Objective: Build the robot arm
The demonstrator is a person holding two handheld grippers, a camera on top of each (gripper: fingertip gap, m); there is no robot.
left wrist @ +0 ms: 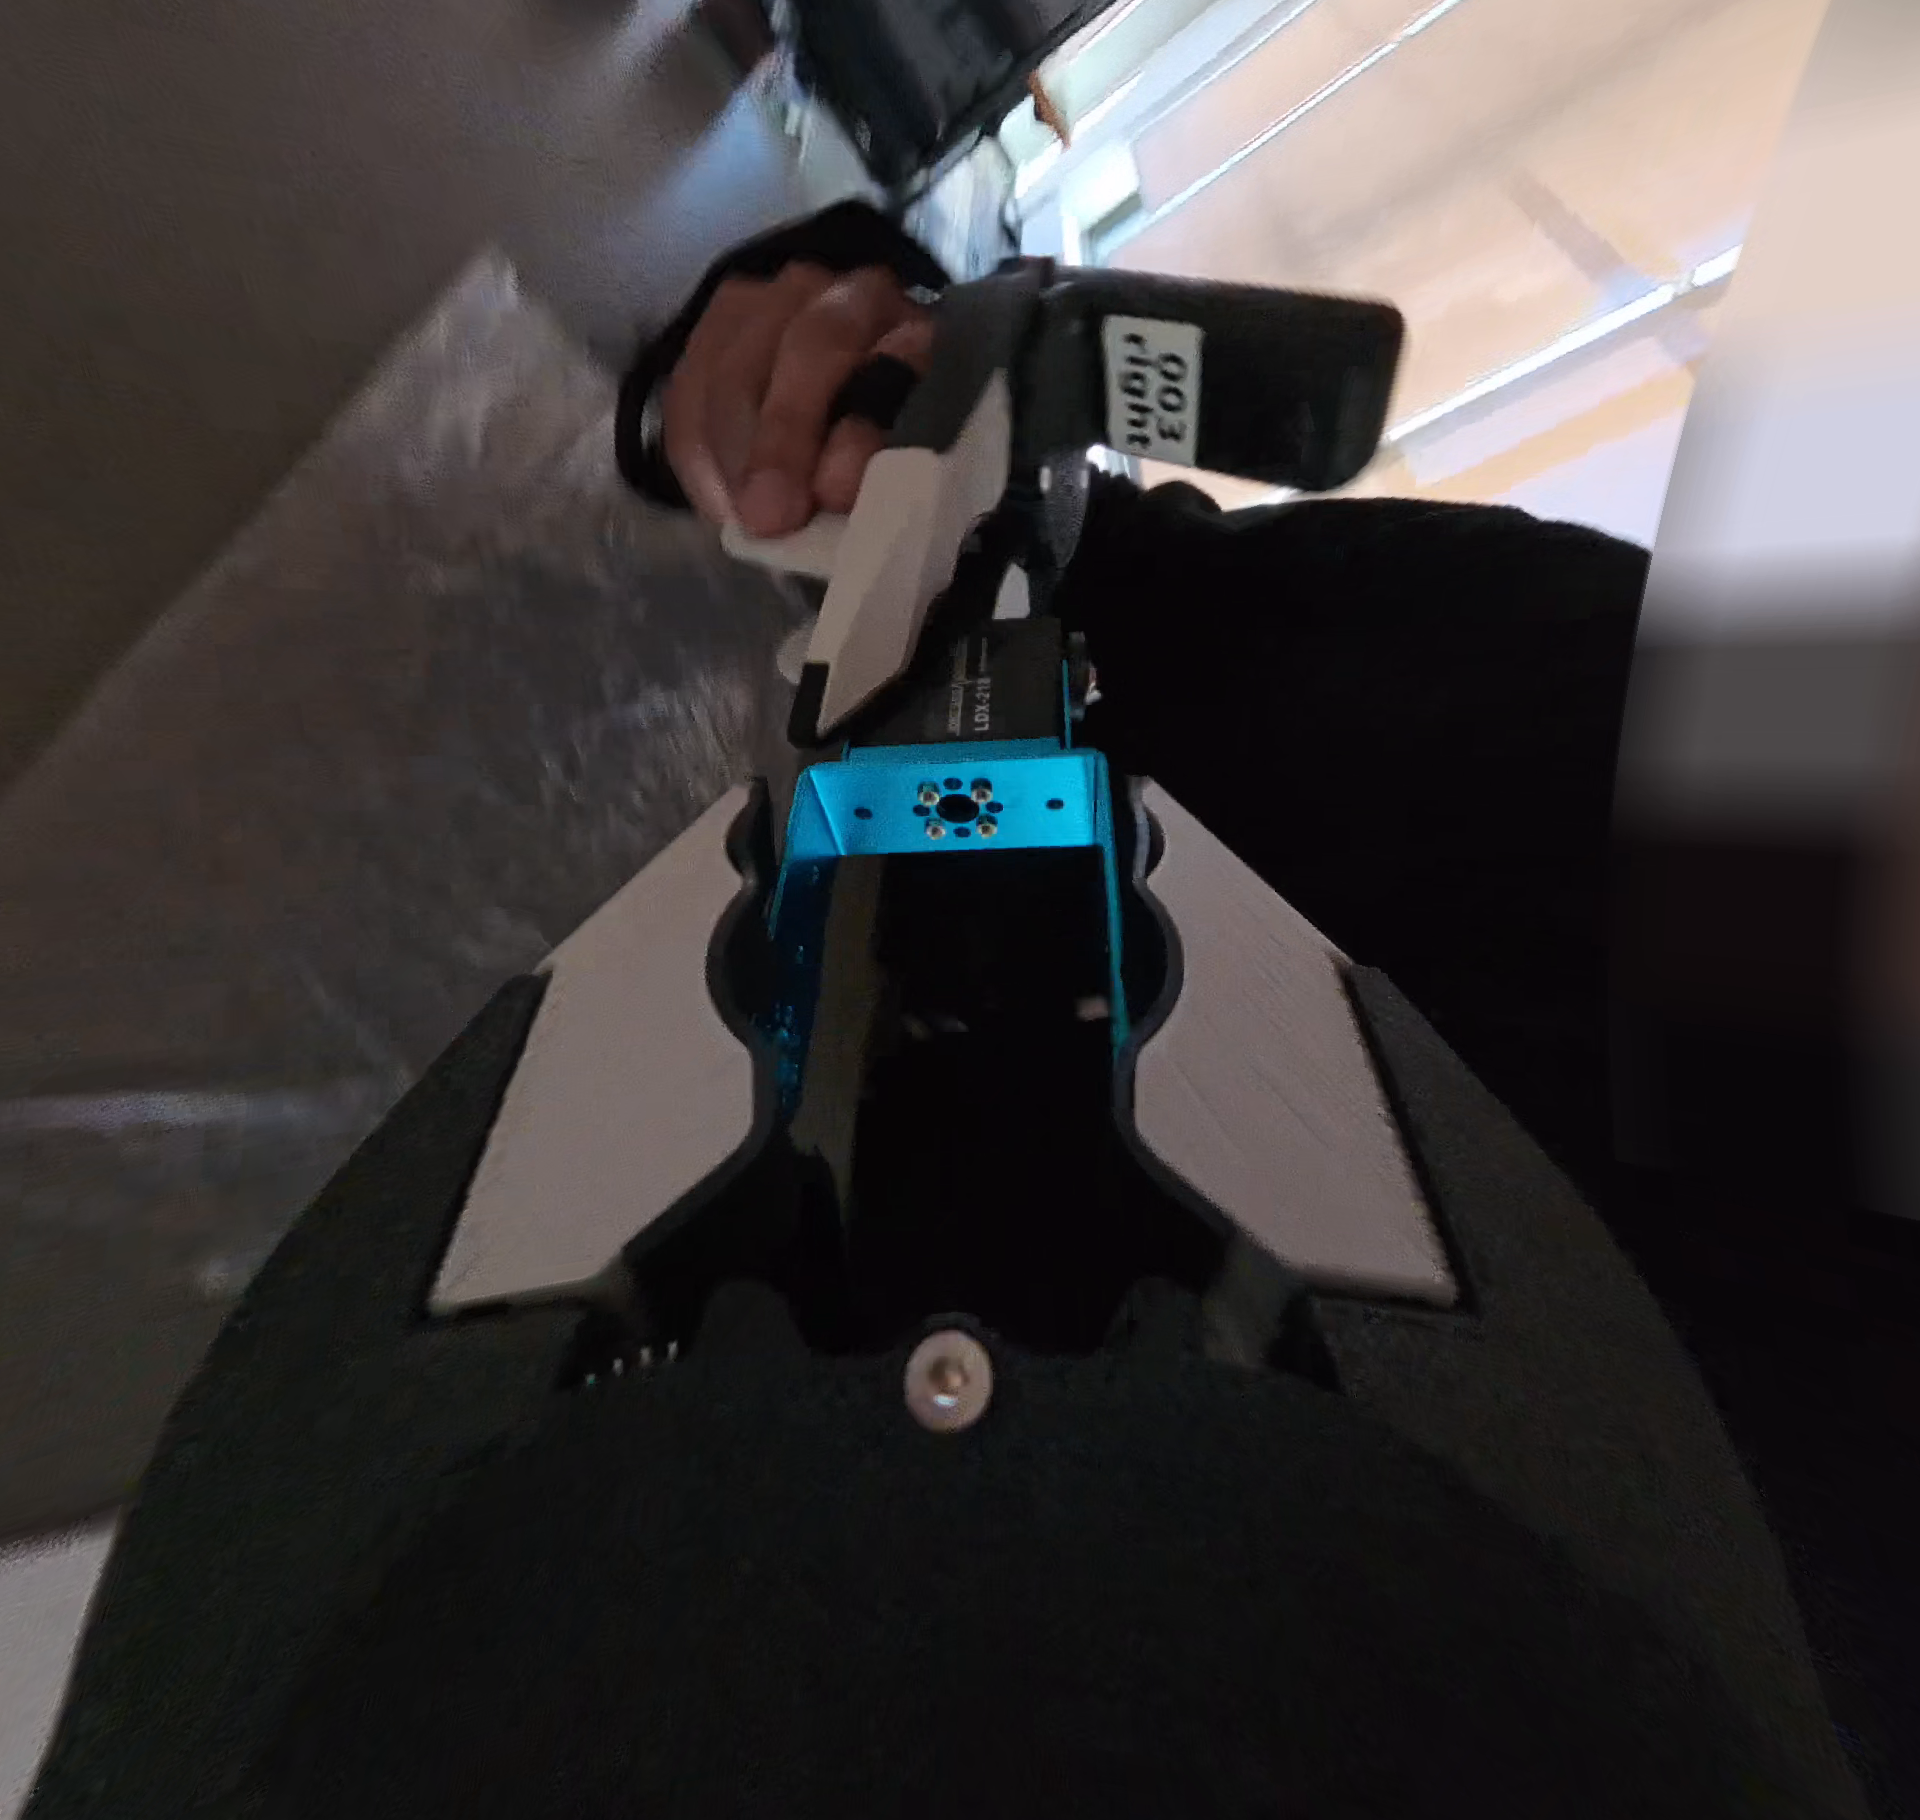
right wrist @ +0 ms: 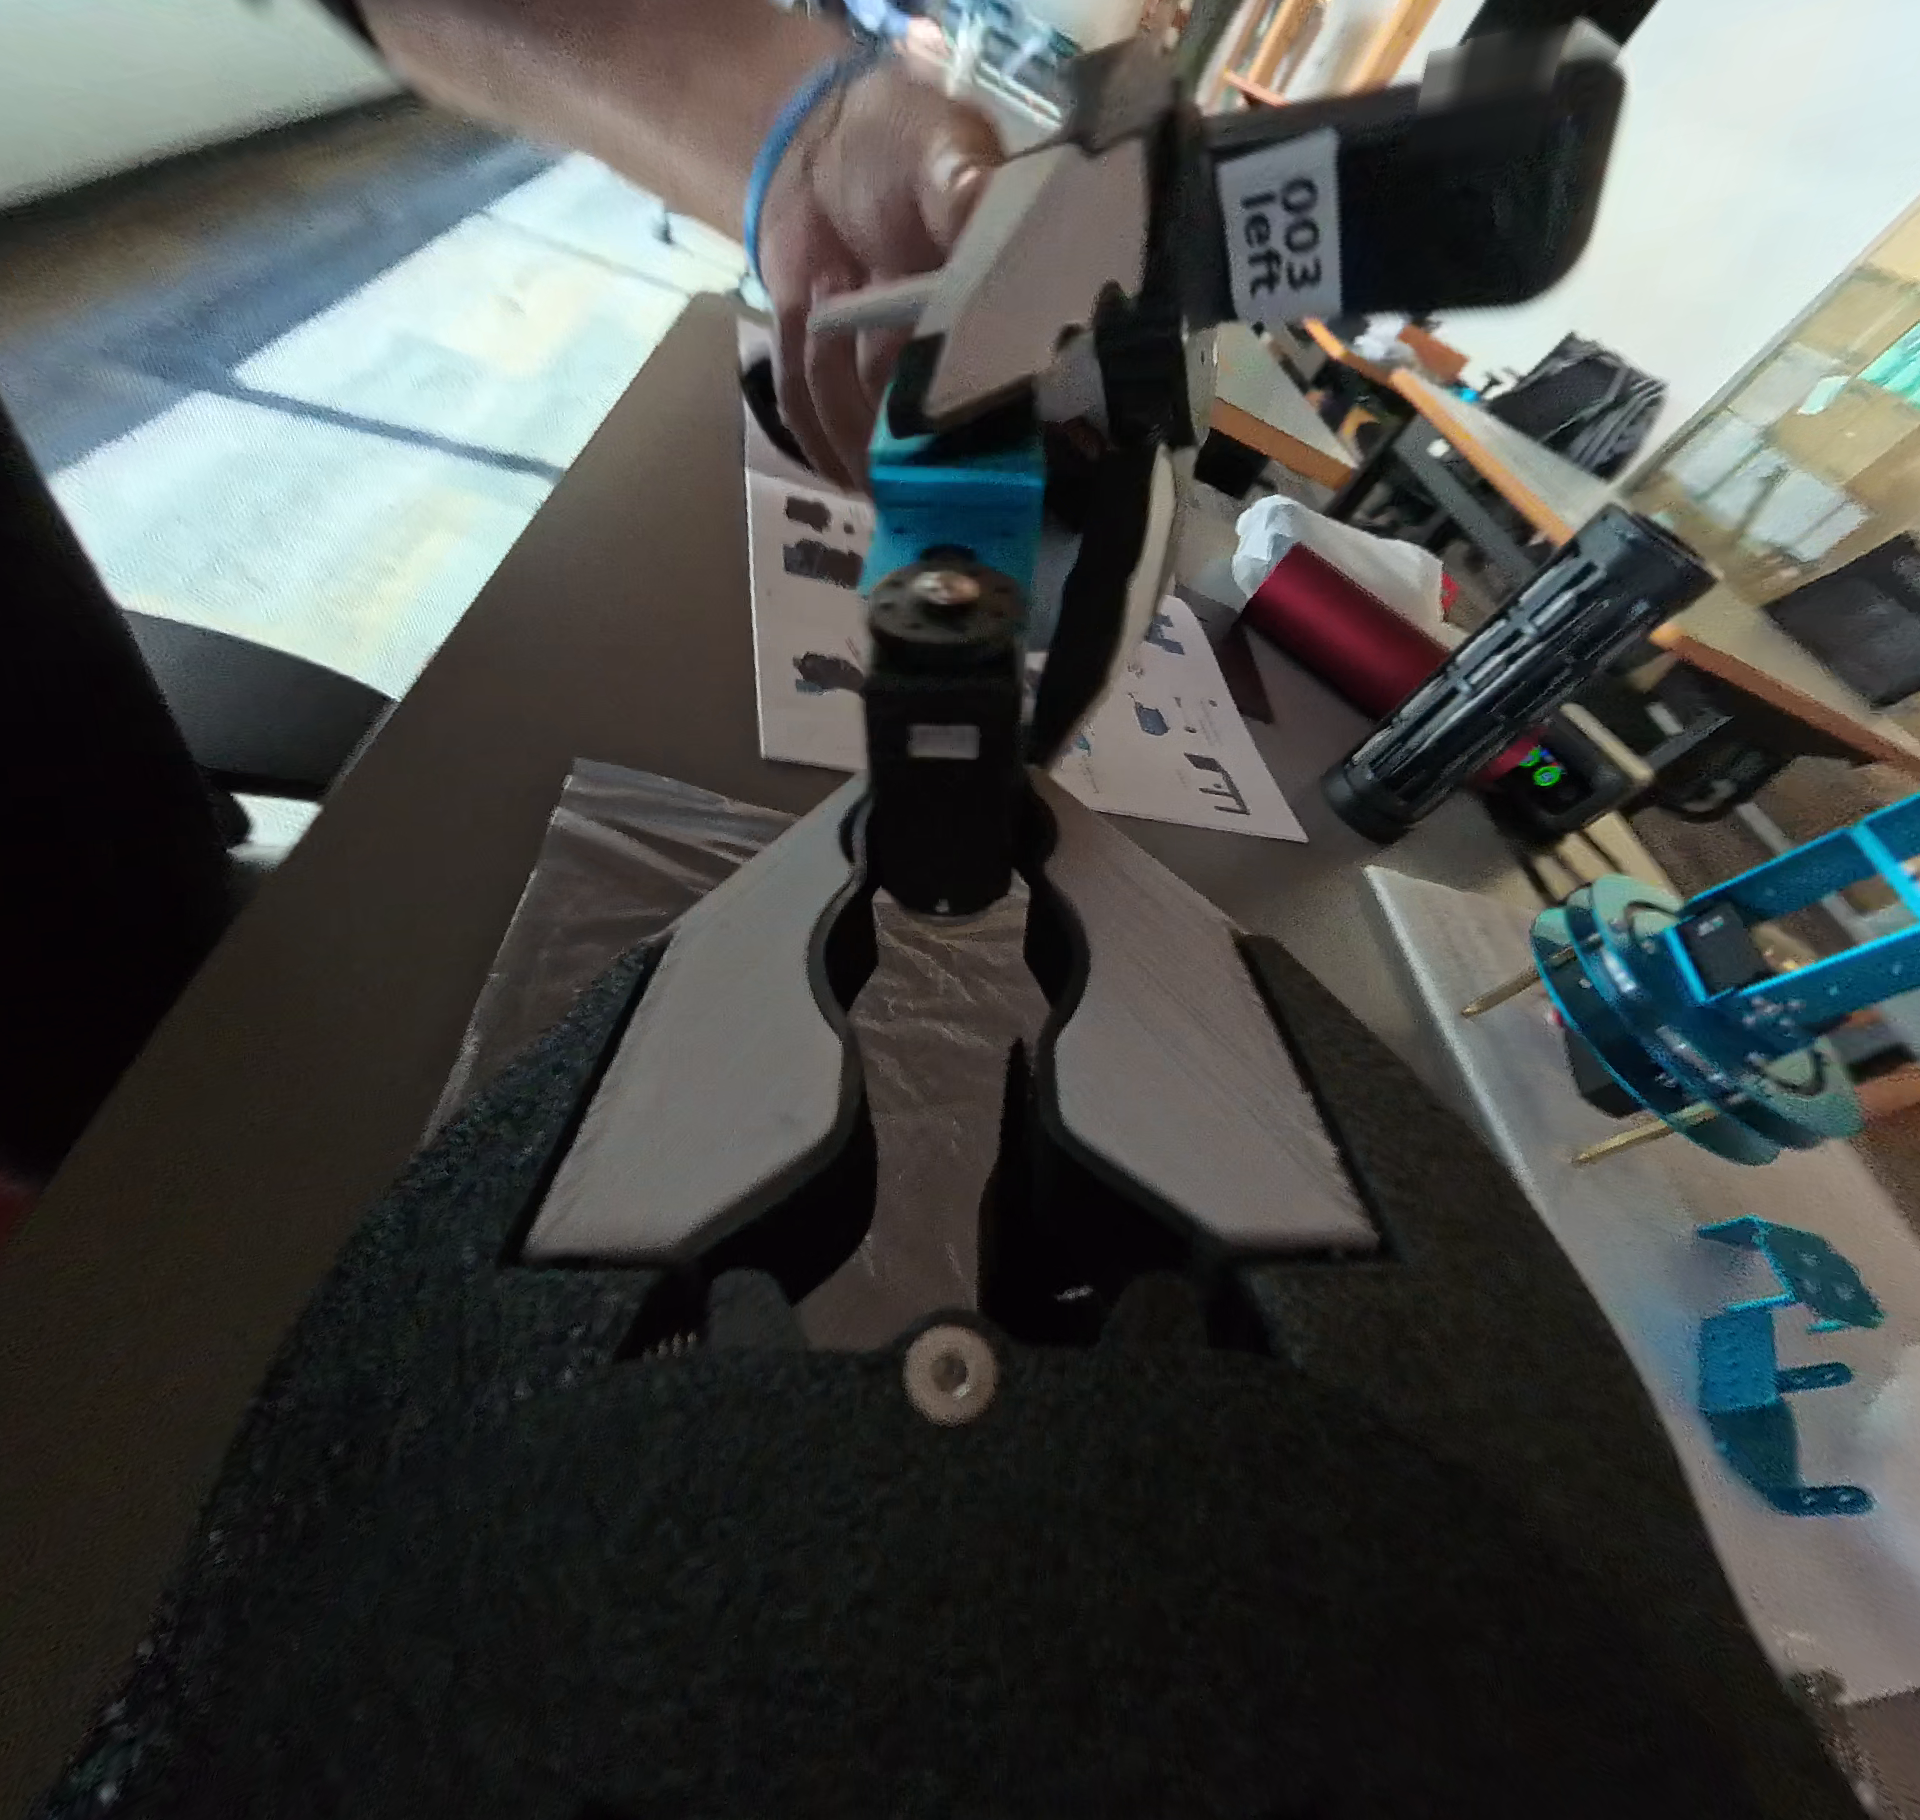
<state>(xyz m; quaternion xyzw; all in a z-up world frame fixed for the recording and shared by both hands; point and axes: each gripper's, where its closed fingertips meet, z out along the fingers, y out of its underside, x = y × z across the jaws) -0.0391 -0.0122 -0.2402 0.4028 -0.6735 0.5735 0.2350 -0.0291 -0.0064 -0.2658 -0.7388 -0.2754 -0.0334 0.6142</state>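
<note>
In the left wrist view my left gripper is shut on a blue U-shaped metal bracket, held by its side walls. A black servo motor sits at the bracket's far face, held by my right gripper in a person's hand. In the right wrist view my right gripper is shut on the black servo, whose round horn points at the blue bracket. The left gripper holds that bracket just beyond. Both are above the brown table. The view is blurred.
Printed instruction sheets and a clear plastic bag lie on the table. To the right are a red cylinder, a black ribbed device, a blue robot arm assembly and loose blue brackets. A dark chair stands left. Both grippers' tips are close together, under 4 cm apart. From either gripper's tips it is about 35 cm to the black ribbed device.
</note>
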